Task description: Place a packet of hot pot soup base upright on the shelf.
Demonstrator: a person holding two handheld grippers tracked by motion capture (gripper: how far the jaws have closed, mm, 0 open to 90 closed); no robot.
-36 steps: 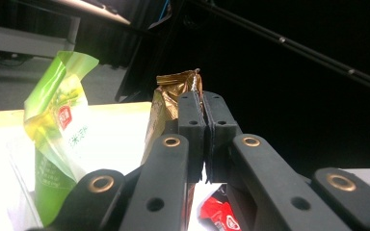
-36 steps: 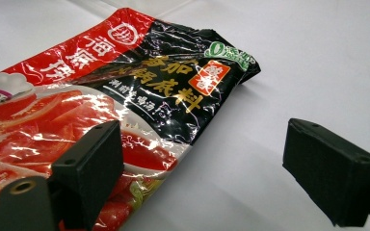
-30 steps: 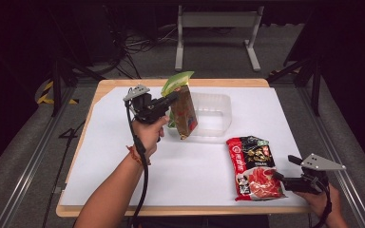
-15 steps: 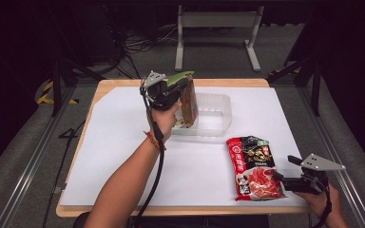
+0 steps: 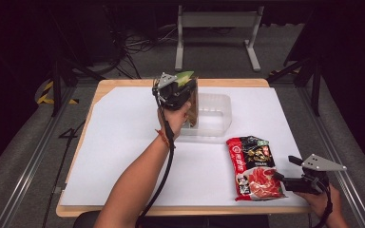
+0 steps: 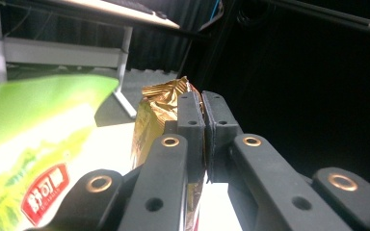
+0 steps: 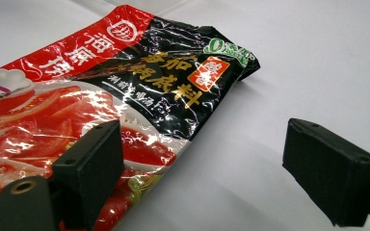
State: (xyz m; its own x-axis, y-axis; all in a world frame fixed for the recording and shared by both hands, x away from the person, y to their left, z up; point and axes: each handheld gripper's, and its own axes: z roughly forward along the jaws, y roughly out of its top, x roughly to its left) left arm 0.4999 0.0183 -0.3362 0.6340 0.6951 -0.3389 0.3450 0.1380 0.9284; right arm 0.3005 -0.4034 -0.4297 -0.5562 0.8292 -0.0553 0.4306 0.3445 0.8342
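A green and gold snack bag (image 5: pixel 193 108) hangs upright over the left end of a clear plastic tub (image 5: pixel 217 114). My left gripper (image 5: pixel 182 88) is shut on the bag's crimped gold top edge. In the left gripper view the shut left gripper (image 6: pixel 204 103) pinches that gold seam, and the snack bag (image 6: pixel 38 144) shows its green face at the left. A red and black sauce packet (image 5: pixel 253 166) lies flat at the front right. My right gripper (image 5: pixel 285 170) stands open at the packet's lower right corner. In the right gripper view the right gripper (image 7: pixel 207 159) has one jaw over the sauce packet (image 7: pixel 125 82) and the other over bare white table.
The white table sheet (image 5: pixel 123 142) spreads wide to the left of the person's forearm (image 5: pixel 138 180). The table's front edge runs just below the packet. Black stands and cables sit on the floor beyond the far edge.
My left gripper has swung right and turned with the snack bag, which now stands edge-on over the tub's left end. The right gripper and the packet have not moved.
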